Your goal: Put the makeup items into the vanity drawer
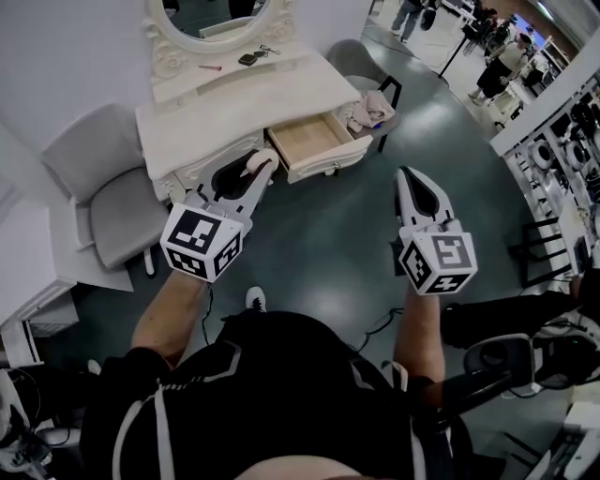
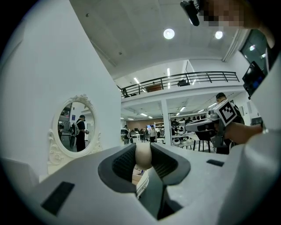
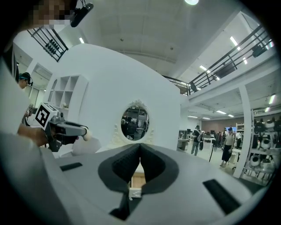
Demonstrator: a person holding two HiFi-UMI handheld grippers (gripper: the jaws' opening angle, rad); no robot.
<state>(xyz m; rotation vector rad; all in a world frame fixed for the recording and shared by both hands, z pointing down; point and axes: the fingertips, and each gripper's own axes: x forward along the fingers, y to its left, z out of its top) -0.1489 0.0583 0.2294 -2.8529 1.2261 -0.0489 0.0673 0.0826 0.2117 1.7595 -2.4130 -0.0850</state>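
One beige sponge sits gripped in our left tool; our right tool is clenched empty. We should bring it level above the open drawer, releasing low.

We wear a black short-sleeved top with thin white stripes along the shoulders and sides, and one white shoe shows too. A dark camera sits on our head. The left gripper and the right gripper share one build: long white shells tapering to rounded tips, with black ribbed pads lining the inside. Small dark rectangular slots mark the shells' tops. Each carries a cube at its rear, the left cube and the right cube, white with bold black square markers on every face we see.
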